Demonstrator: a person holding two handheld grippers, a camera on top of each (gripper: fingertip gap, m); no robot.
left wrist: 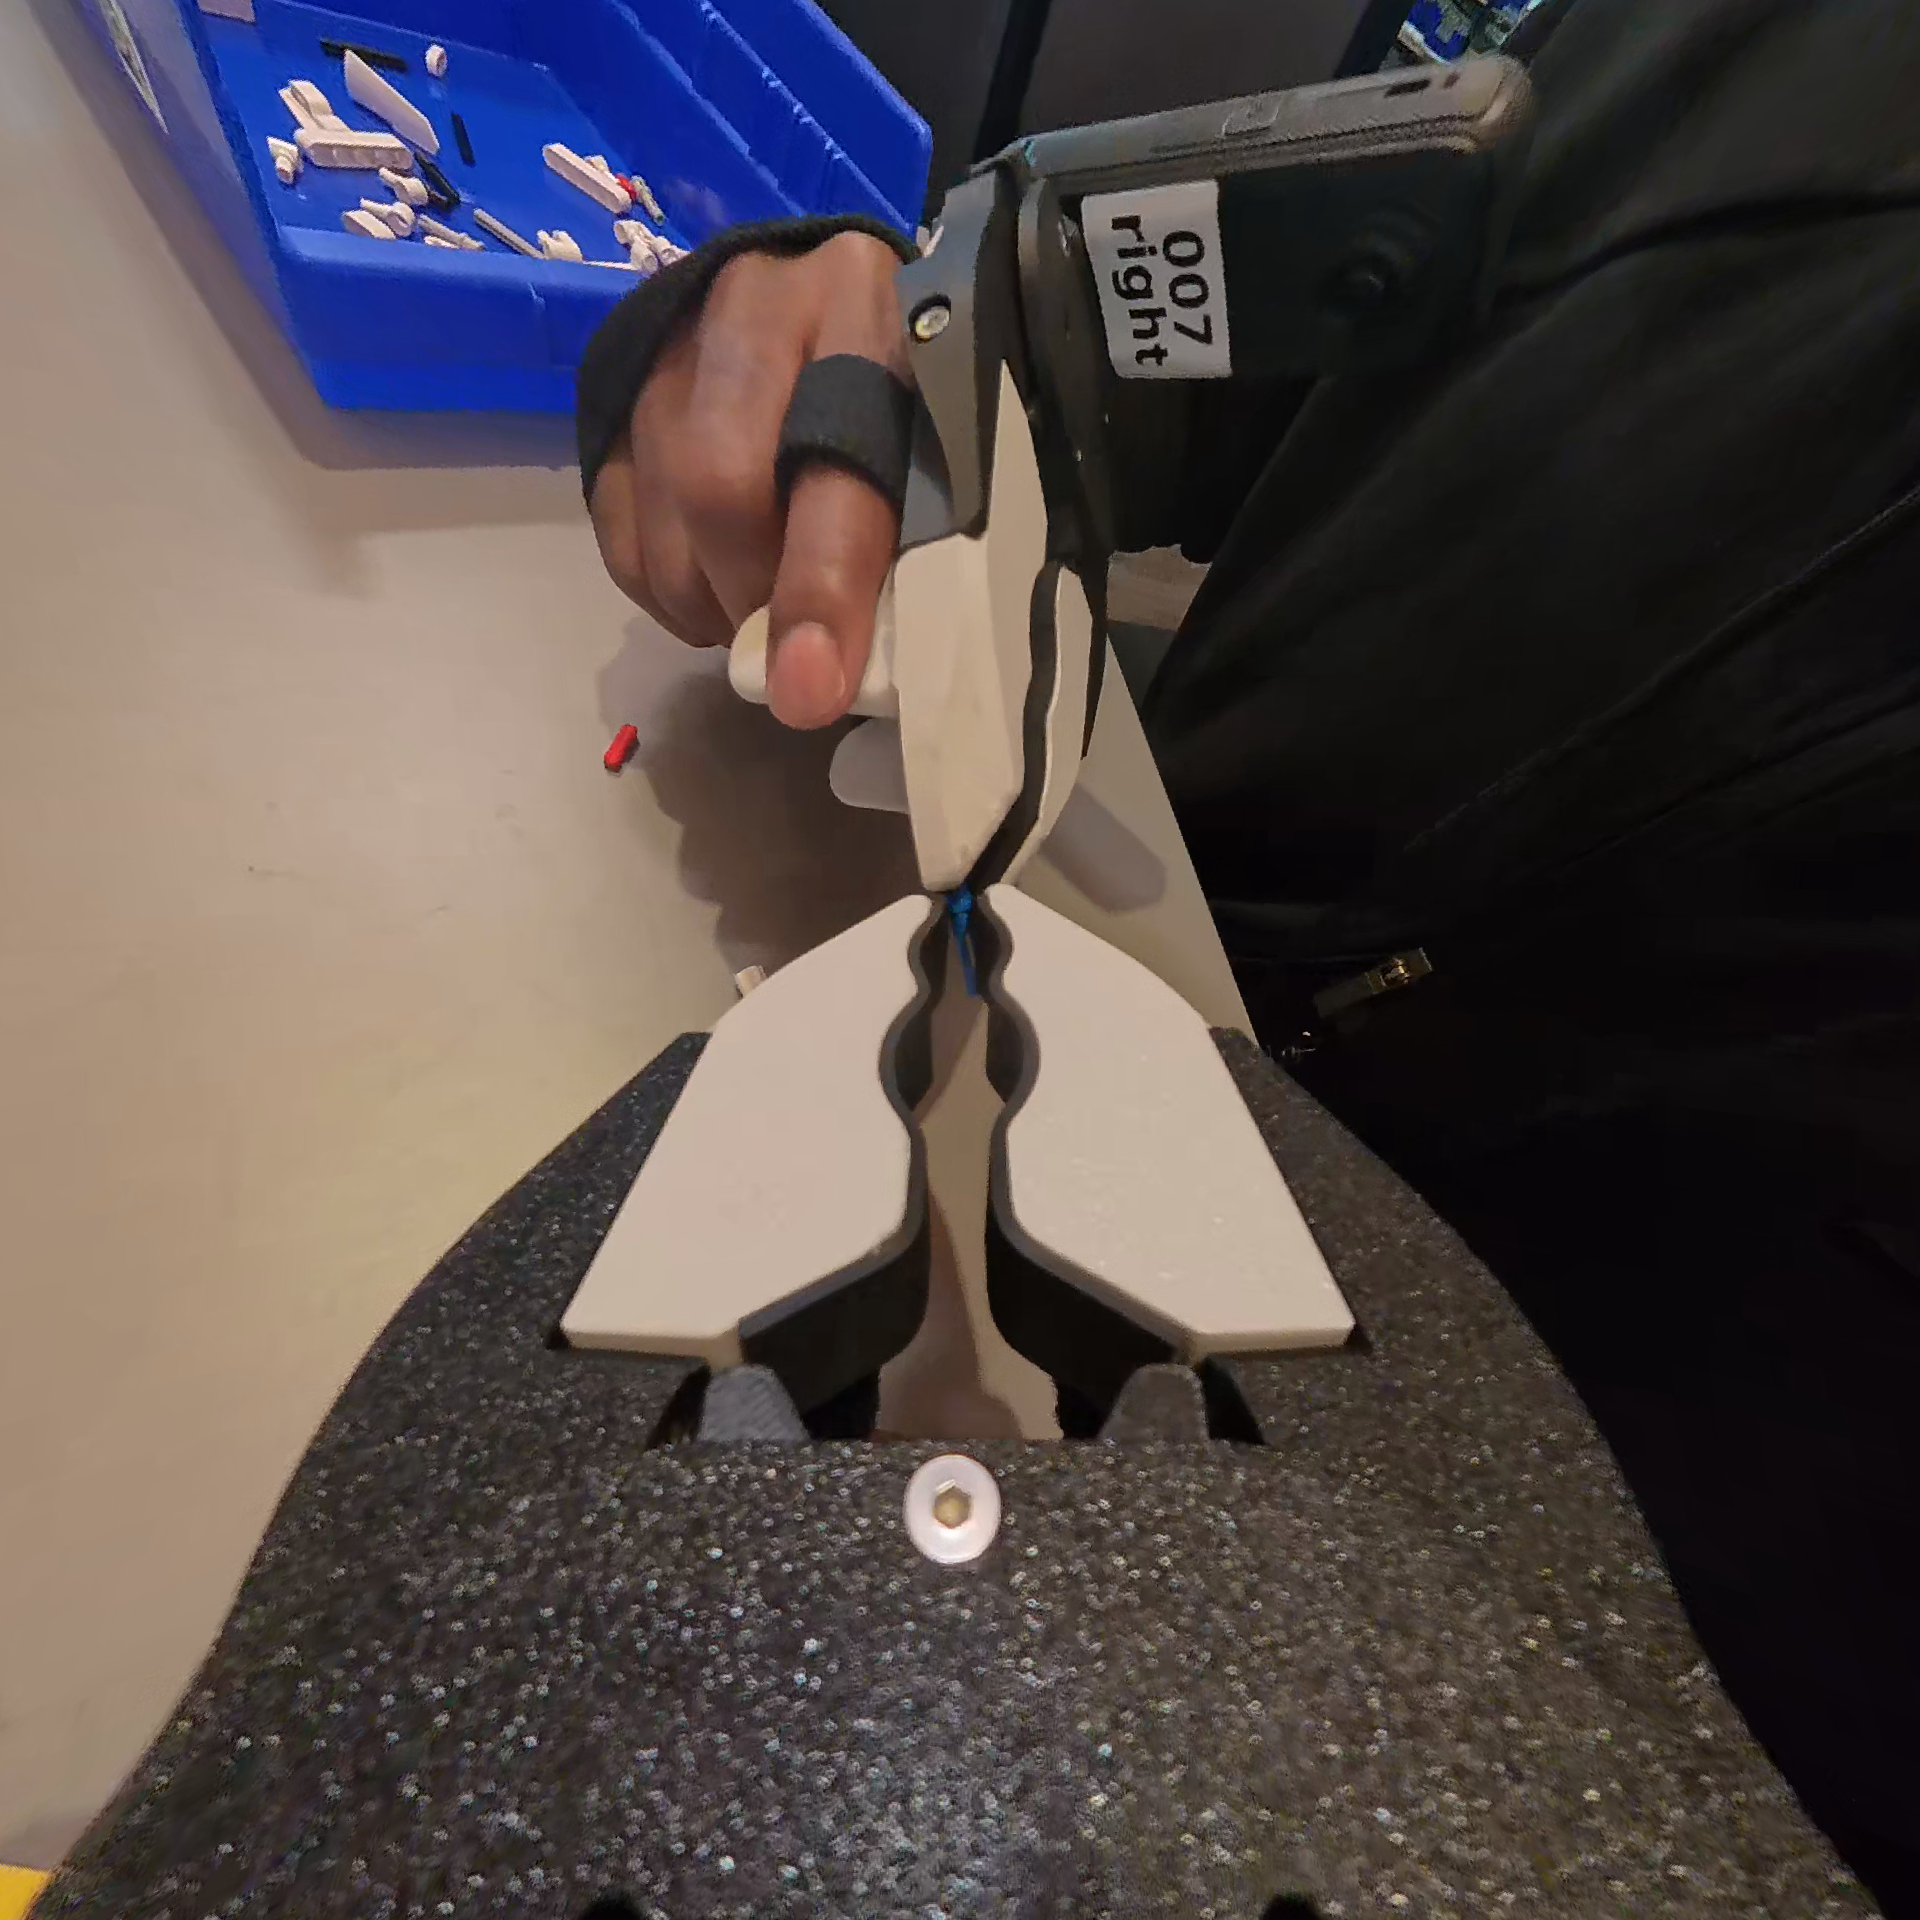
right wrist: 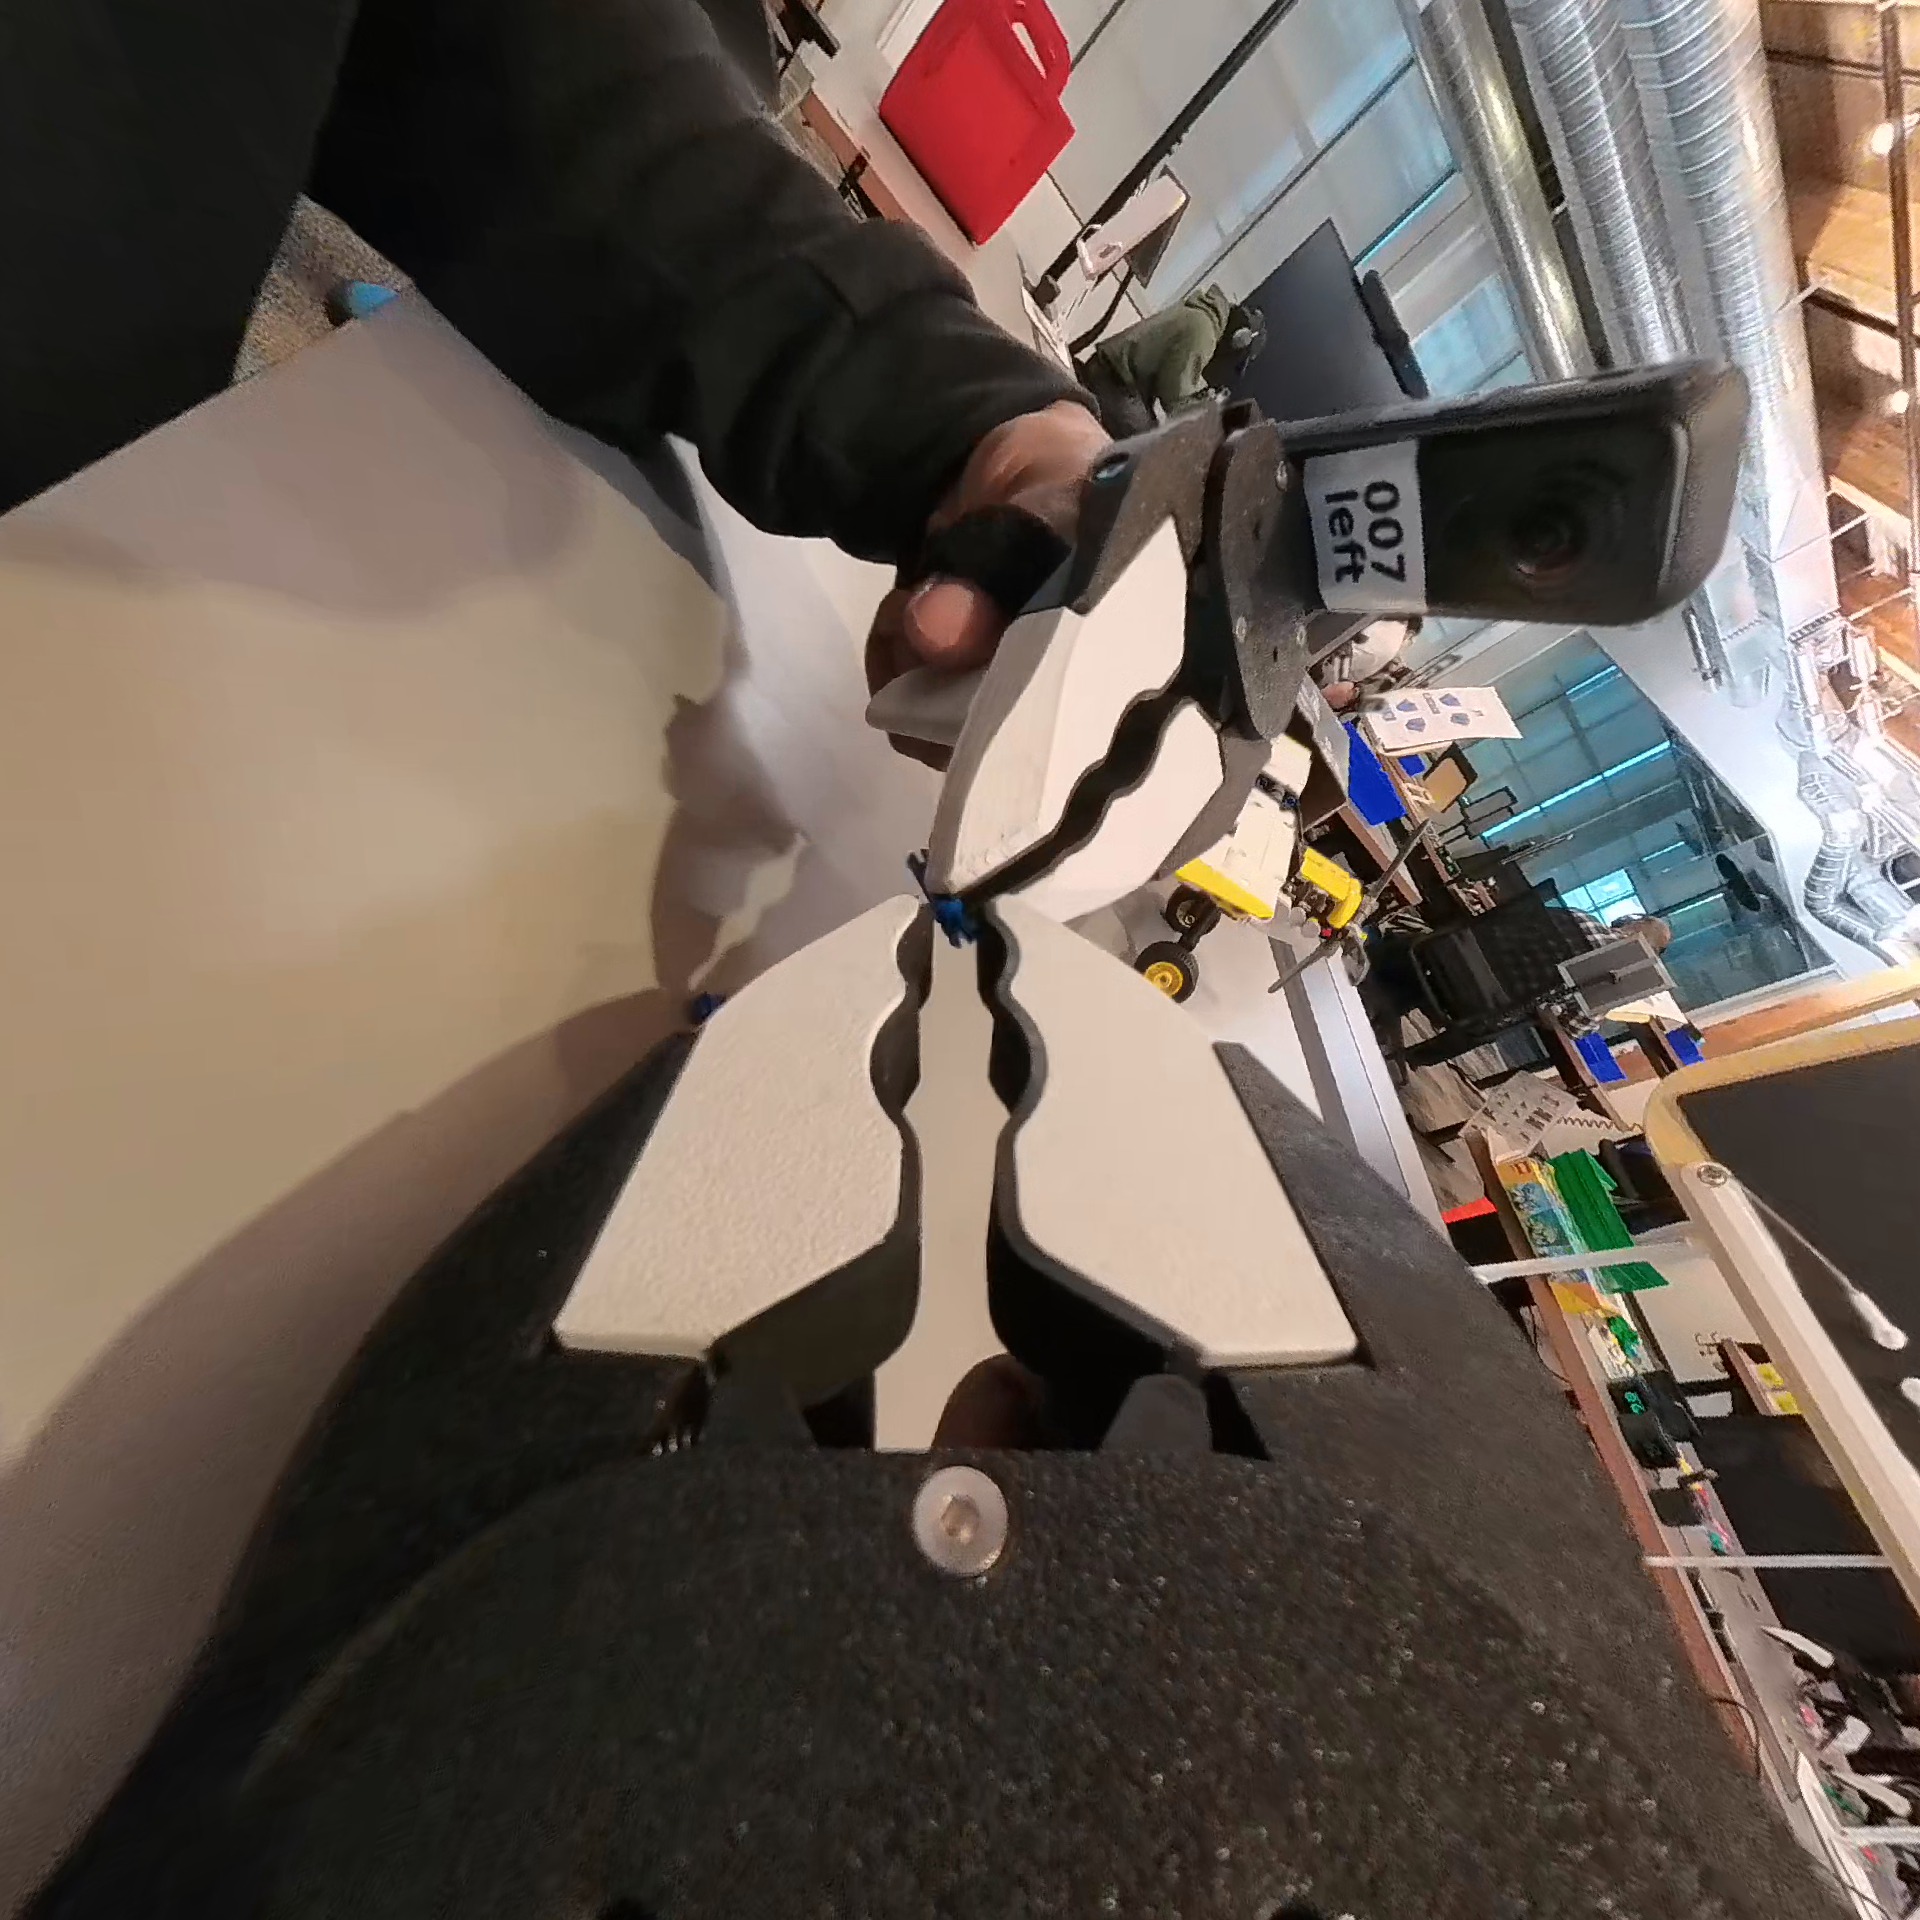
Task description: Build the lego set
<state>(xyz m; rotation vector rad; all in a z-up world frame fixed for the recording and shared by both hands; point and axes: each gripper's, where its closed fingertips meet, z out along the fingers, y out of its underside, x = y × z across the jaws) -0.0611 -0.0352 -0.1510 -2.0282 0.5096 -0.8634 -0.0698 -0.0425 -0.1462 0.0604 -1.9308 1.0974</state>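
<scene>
Both grippers meet tip to tip above the pale bench (left wrist: pixel 260 935), sharing 1 small blue plastic piece (left wrist: pixel 962 940).

Left gripper (left wrist: pixel 964 920): jaws nearly closed, pinching the thin blue piece at the very tips. In the left wrist view it shows as a slim blue pin with a knobbed upper end, running down between the pads.

Right gripper (right wrist: pixel 954 920): jaws also nearly closed, gripping the knobbed blue end of the same piece. In the left wrist view its tips come down from above onto the top of the pin, held by a hand (left wrist: pixel 727 457) in a black fingerless glove.

Handling, as a judgement: the piece looks like rigid toy-brick plastic, very light, smooth and a bit slippery, and thin enough to twist or pop out if squeezed off-axis. The best hold is across the thicker knobbed end, or square on the shaft near the tips.

Containers: a blue bin (left wrist: pixel 582 312) sits well apart at the far side of the bench, holding a loose scatter of white brick parts (left wrist: pixel 343 140), a few black pins and 1 small red bit.

Loose on the bench: a red pin (left wrist: pixel 620 748) near the right hand. A small white part (left wrist: pixel 748 980) lies just beside the left gripper's finger. In the right wrist view, a yellow and white wheeled toy model (right wrist: pixel 1257 894) stands behind the grippers.
</scene>
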